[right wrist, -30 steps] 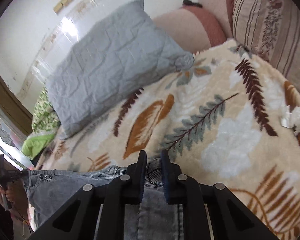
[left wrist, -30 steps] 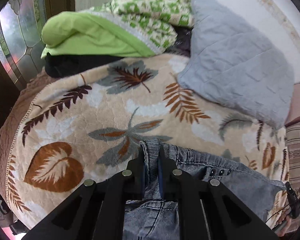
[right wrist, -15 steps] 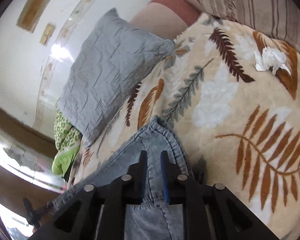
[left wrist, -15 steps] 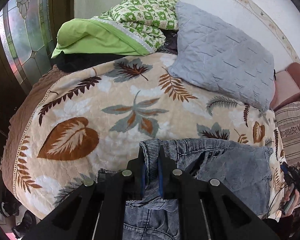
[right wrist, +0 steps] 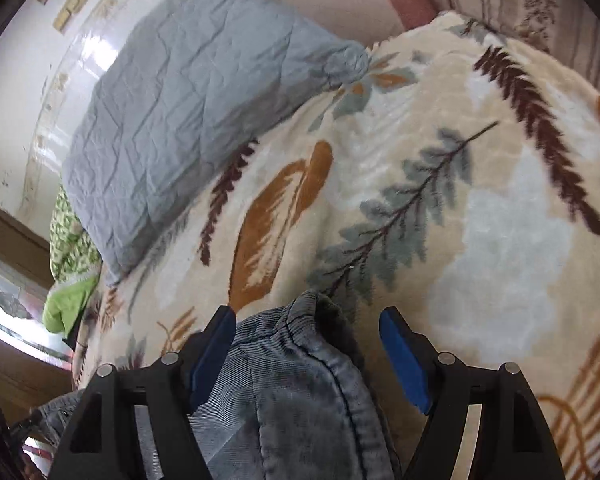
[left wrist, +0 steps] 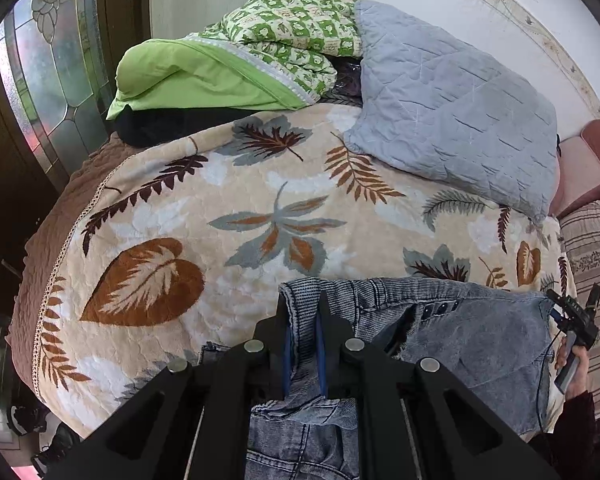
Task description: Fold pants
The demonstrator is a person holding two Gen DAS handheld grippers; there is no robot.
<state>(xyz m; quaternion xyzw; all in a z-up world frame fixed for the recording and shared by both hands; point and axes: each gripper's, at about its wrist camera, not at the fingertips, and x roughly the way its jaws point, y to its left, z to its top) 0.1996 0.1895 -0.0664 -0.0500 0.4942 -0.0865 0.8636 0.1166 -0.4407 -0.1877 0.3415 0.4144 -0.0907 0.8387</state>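
1. Jeans (left wrist: 480, 340): grey denim, lying at the near edge of the leaf-print blanket (left wrist: 260, 200).
2. Left gripper (left wrist: 302, 344): narrow, clamped on the jeans' waistband.
3. Right gripper (right wrist: 308, 344): wide apart, denim fold lying loose between the blue pads (right wrist: 404, 364).
4. Grey pillow (left wrist: 452, 120): at the blanket's far edge.

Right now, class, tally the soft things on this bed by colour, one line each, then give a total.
Grey: 2, the quilted pillow and the jeans
Green: 1, the folded quilt
Beige with leaves: 1, the blanket
Black: 1, the dark bundle under the quilt
Total: 5
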